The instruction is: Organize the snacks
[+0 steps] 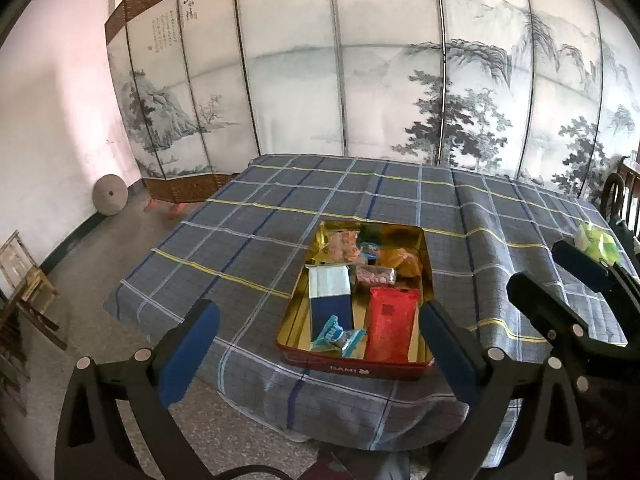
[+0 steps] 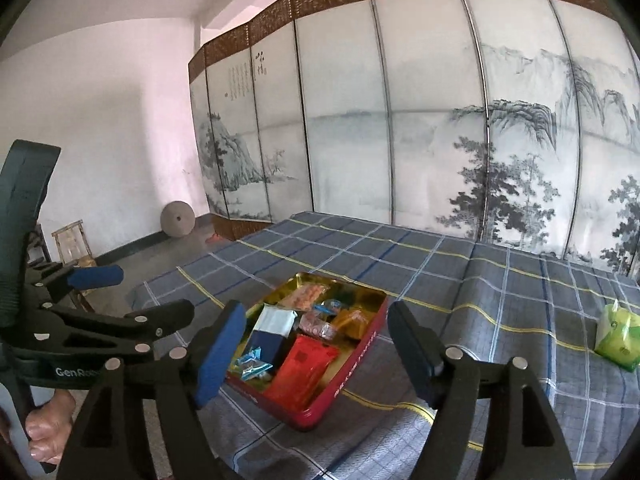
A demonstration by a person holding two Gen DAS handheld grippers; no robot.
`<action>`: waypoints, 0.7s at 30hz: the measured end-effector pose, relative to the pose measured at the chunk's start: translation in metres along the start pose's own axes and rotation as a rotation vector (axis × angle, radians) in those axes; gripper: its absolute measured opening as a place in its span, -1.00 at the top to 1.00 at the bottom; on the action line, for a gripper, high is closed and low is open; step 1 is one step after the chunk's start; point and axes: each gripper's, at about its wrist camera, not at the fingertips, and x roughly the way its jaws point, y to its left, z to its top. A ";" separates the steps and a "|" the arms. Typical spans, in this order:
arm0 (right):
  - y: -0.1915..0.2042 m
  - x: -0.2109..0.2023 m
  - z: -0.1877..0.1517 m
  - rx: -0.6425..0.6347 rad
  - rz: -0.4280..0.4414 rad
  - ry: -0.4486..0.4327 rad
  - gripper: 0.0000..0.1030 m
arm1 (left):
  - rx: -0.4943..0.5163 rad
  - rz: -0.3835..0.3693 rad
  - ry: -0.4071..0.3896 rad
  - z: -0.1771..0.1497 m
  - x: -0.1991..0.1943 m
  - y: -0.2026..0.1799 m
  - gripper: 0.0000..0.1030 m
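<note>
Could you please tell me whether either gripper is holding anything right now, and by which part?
Nothing is held: the left gripper and right gripper both stand open and empty.

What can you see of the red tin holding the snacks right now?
The red tin is a shallow rectangular tray, red outside with white lettering on its near wall, shiny gold inside. It has no lid on, sits flat near the front edge of the checked tablecloth and holds several wrapped snacks. Neither tool touches it.

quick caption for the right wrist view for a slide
Right gripper open and empty above a red tin filled with snacks on a plaid tablecloth; a green packet lies apart at right.
</note>
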 end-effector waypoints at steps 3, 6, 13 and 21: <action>-0.006 -0.002 -0.001 0.022 0.007 -0.001 -0.48 | -0.003 -0.007 0.000 -0.001 -0.002 -0.001 -0.99; -0.011 -0.004 -0.003 0.040 0.006 -0.002 -0.48 | -0.002 -0.013 -0.003 0.000 -0.006 -0.002 -0.99; -0.011 -0.013 0.001 0.033 0.002 -0.024 -0.49 | -0.010 -0.007 -0.067 0.000 -0.022 -0.002 -0.99; -0.006 -0.023 0.006 0.020 -0.007 -0.055 -0.50 | -0.048 -0.042 -0.042 -0.003 -0.022 0.005 -0.99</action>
